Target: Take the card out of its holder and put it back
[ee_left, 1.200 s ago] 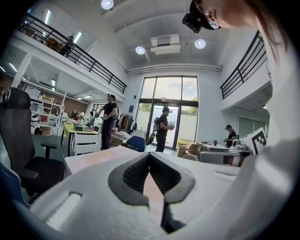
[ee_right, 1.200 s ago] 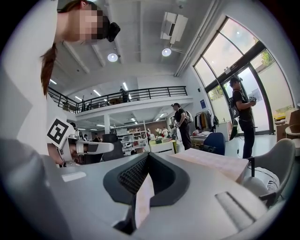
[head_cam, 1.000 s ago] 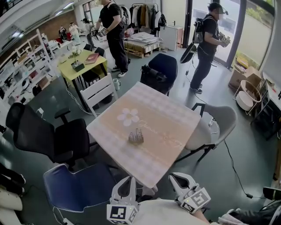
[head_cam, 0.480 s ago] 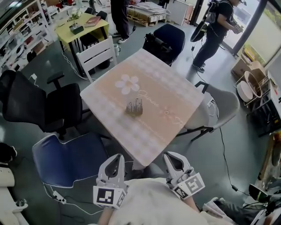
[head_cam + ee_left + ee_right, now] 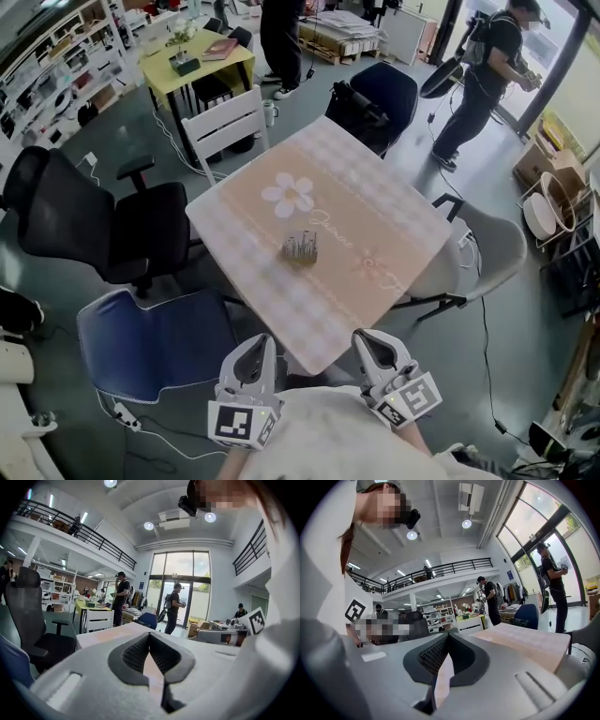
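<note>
A small silvery card holder (image 5: pixel 300 247) stands near the middle of a square table (image 5: pixel 375 234) covered with a pink checked cloth that has a white flower on it. Thin upright pieces stick up from the holder; I cannot pick out a single card at this distance. My left gripper (image 5: pixel 255 343) and right gripper (image 5: pixel 365 338) are held close to my body, below the table's near corner and well short of the holder. Both are shut with nothing between the jaws, as the left gripper (image 5: pixel 150 635) and right gripper (image 5: pixel 448 637) show in their own views.
A blue chair (image 5: pixel 155 342) stands at the table's near left, with a black office chair (image 5: pixel 94 234) behind it. There is a white chair (image 5: pixel 225 122) at the far left, a dark blue chair (image 5: pixel 380 94) at the far side and a grey chair (image 5: pixel 487 253) on the right. Two people (image 5: pixel 492 75) stand further back.
The head view has swung downward and then back a little, so the table shifts in frame. Both grippers stay shut near my body. The holder has not moved on the table.
</note>
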Demonstrator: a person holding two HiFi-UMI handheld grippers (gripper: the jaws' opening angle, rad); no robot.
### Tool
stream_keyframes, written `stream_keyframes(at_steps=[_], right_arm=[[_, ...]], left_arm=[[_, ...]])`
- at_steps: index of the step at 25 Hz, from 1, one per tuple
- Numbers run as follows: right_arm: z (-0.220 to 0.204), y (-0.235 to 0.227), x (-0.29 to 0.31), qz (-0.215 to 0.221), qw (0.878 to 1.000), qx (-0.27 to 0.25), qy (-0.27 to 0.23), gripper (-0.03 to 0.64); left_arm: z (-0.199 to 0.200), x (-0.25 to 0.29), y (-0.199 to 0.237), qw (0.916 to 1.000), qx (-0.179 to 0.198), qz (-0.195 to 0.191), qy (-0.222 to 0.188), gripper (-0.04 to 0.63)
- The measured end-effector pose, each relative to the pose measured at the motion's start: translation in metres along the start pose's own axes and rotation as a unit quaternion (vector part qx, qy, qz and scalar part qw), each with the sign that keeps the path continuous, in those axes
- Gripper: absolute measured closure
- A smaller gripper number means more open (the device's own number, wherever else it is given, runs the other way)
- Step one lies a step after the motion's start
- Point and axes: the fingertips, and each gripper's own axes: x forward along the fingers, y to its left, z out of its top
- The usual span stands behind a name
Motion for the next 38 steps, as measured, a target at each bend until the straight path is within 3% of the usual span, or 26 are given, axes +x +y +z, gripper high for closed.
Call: stream_keyframes(at_steps=[7,14,18,38], right_arm=[[0.02,-0.026,0.027,0.051,0.999,-0.017,0.005,0.618],[0.015,-0.043,0.05,0.096,0.995,-0.018,0.021,0.618],[0.013,-0.051,0.057,0.108,0.994,-0.013,0.025,0.618],[0.023,-0.065,0.05,0.017,1.0,0.005,0.013,0.618]], left_arm=[[0.021,0.024,-0.002,0.9989,-0.006,0.04,-0.026,0.595],[0.014,0.029,0.009,0.9943,-0.022,0.101,-0.028,0.595],[0.011,0.032,0.01,0.9925,-0.026,0.117,-0.023,0.595],[0.027,0.07,0.009,0.9996,-0.011,0.025,0.0,0.595]])
